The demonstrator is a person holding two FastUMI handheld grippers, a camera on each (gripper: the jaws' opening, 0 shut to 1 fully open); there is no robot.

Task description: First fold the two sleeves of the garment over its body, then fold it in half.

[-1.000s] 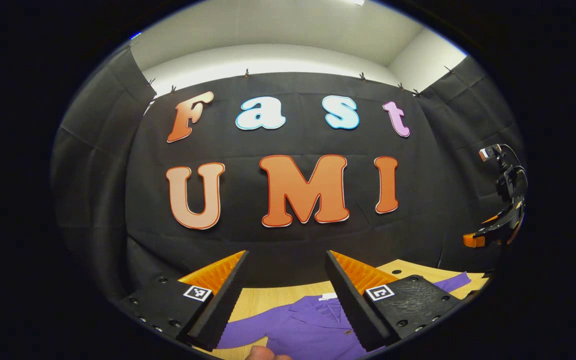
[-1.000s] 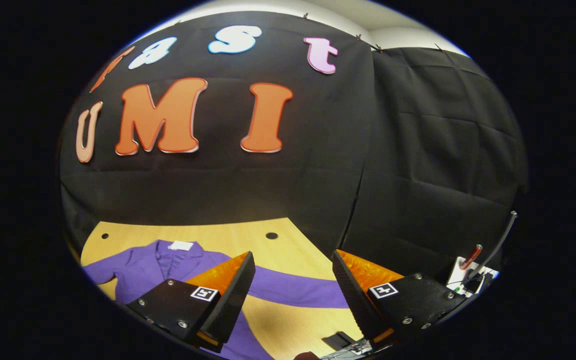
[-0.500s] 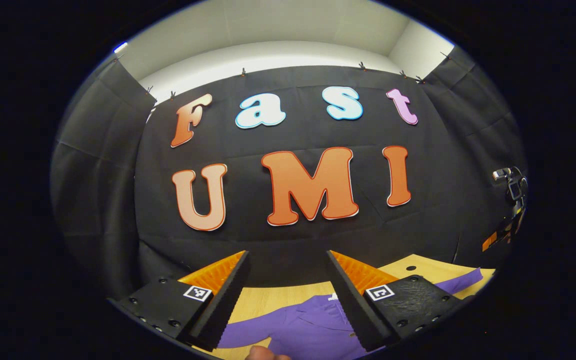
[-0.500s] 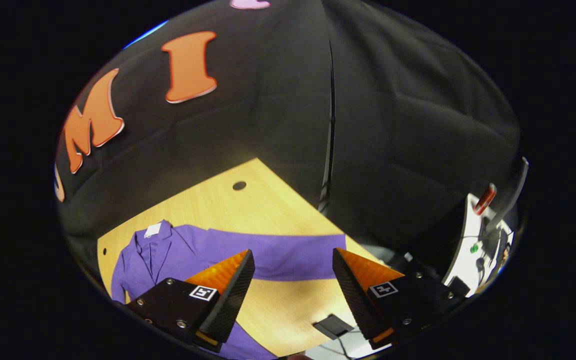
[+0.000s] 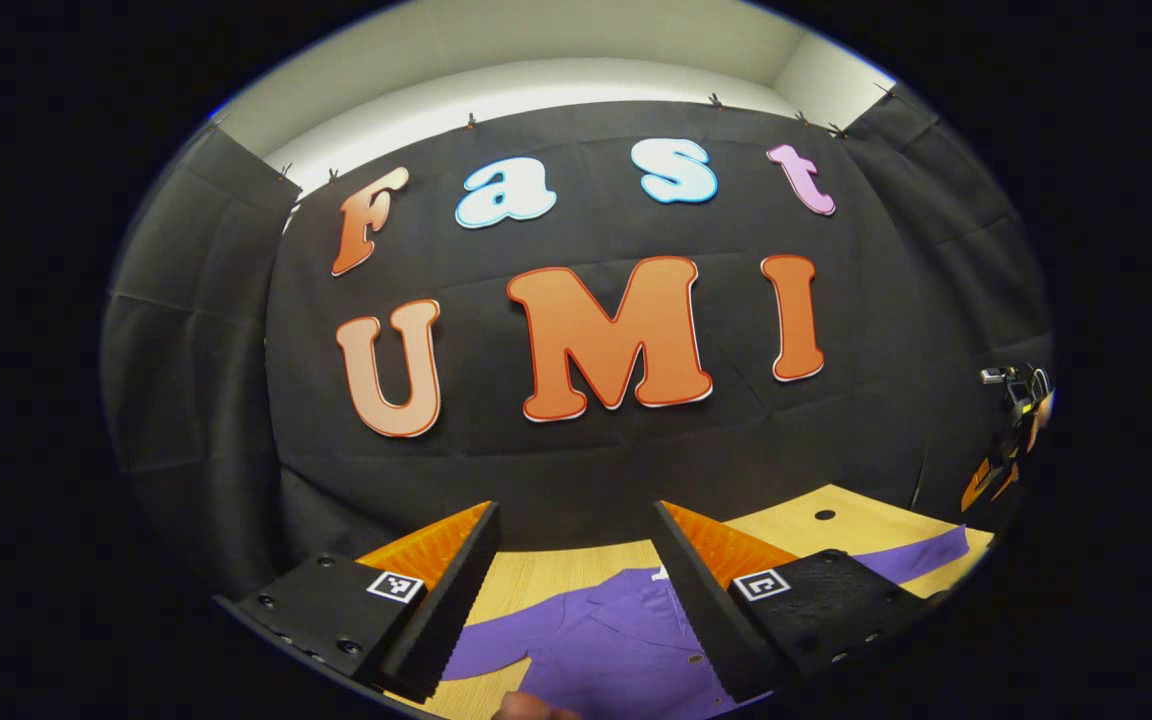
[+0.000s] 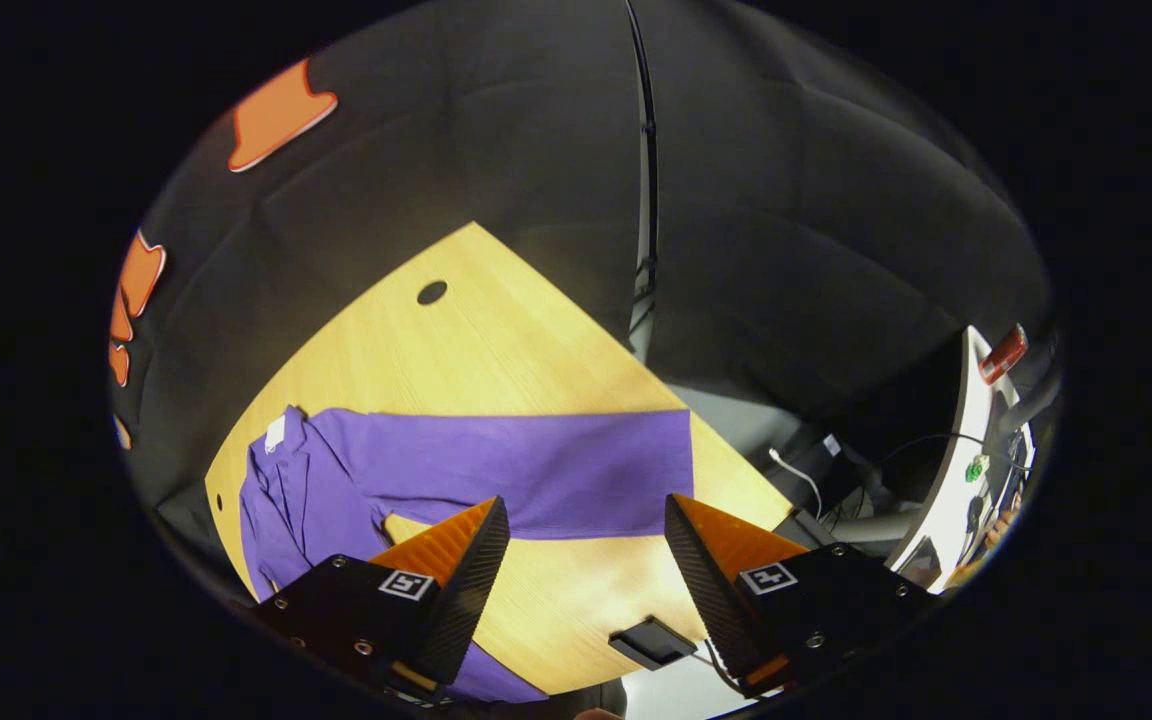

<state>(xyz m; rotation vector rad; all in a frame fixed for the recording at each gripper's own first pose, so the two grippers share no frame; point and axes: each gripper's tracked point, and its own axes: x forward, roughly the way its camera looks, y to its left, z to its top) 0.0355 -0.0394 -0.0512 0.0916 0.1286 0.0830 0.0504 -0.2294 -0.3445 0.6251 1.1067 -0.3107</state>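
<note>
Standing wide apart with nothing between them, the jaws of the left gripper (image 5: 573, 575) hang above the near edge of a wooden table (image 5: 556, 575), and below the gap lies the collar end of a purple shirt (image 5: 606, 645) spread flat on the wood. The jaws of the right gripper (image 6: 586, 575) are just as wide and hold nothing — they hover over the table (image 6: 476, 340) near its right corner. In the right gripper view the shirt (image 6: 311, 490) lies with its body toward the left, a white label (image 6: 275, 434) at the collar, and one long sleeve (image 6: 536, 470) stretched straight out to the right, its cuff near the table's edge; the sleeve is unfolded. A small dark flat object (image 6: 651, 643) sits on the table just in front of that gripper, and a round hole (image 6: 431, 292) marks the wood farther back. In the left gripper view the other gripper (image 5: 1011, 440) shows far off at the right edge — too small to read its jaws there.
</note>
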